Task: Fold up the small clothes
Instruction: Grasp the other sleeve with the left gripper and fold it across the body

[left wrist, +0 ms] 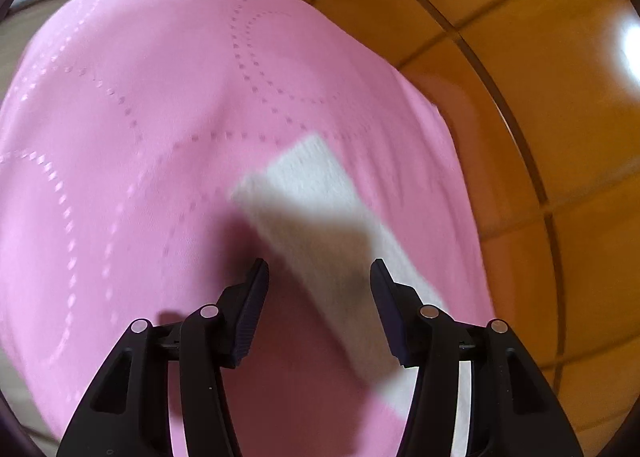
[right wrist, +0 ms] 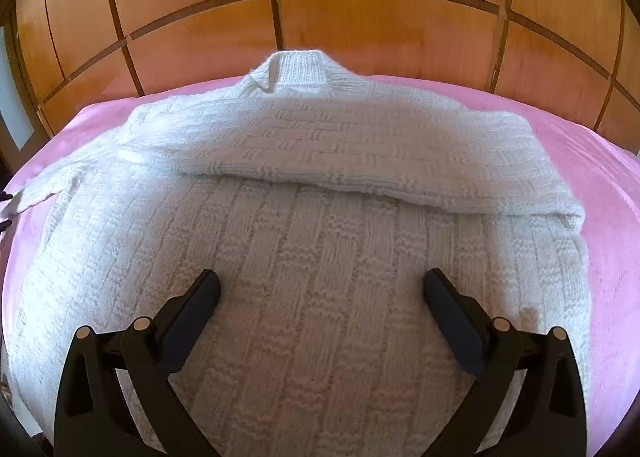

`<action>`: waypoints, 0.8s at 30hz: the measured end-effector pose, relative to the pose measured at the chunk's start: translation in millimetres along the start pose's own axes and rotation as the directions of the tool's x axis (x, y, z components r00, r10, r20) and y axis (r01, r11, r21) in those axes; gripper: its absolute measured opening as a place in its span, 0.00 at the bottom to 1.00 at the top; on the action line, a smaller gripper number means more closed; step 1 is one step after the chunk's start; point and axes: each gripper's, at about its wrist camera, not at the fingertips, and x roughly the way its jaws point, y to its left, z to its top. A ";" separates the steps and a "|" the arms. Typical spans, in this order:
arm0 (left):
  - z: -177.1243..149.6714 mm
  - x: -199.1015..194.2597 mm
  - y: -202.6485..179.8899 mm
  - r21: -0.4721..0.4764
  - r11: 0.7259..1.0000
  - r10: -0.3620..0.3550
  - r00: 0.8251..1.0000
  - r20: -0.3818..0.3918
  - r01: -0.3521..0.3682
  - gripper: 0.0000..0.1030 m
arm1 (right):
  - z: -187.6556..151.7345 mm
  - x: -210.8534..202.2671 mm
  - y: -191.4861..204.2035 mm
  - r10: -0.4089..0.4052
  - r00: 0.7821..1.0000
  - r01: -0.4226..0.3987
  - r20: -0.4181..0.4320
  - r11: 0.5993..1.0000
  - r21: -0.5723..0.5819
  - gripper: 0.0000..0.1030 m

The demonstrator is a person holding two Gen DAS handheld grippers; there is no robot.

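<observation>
A white knitted sweater (right wrist: pixel 320 249) lies flat on a pink bedspread (right wrist: pixel 608 217), its collar (right wrist: pixel 298 67) at the far end. One sleeve (right wrist: pixel 340 153) is folded across the chest. The other sleeve (right wrist: pixel 52 177) trails off to the left. My right gripper (right wrist: pixel 320 285) hangs wide open just over the sweater's lower body, with nothing pinched. In the blurred left wrist view a white knit strip (left wrist: pixel 304 185) lies diagonally on the pink bedspread (left wrist: pixel 140 137). My left gripper (left wrist: pixel 318 277) is open above the strip's near part, its pads not pressing on the cloth.
A wooden panelled wall (right wrist: pixel 360 25) rises right behind the far edge of the bed. The same orange wood panelling (left wrist: pixel 540 97) fills the right side of the left wrist view, with a bright glare spot on it. The bedspread carries a dotted stitched pattern.
</observation>
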 end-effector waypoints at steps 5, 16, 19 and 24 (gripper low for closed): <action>-4.8 -8.7 -26.4 0.067 0.998 -0.021 0.999 0.026 0.020 0.07 | -0.6 -0.3 1.9 -0.009 1.000 0.009 0.000 1.000 -0.005 0.98; -164.6 -57.8 -199.2 0.550 0.763 -0.301 0.940 -0.162 0.339 0.07 | 0.6 -0.4 -0.4 -0.001 1.000 0.001 0.002 1.000 0.000 0.98; -223.6 -51.2 -226.0 0.625 0.677 -0.301 0.922 -0.246 0.388 0.07 | 1.3 -0.9 0.0 0.000 1.000 0.000 0.003 1.000 0.002 0.98; -287.1 -45.5 -225.8 0.674 0.613 -0.255 0.911 -0.324 0.412 0.52 | 2.4 -0.8 -1.6 0.009 1.000 -0.009 0.005 1.000 0.007 0.98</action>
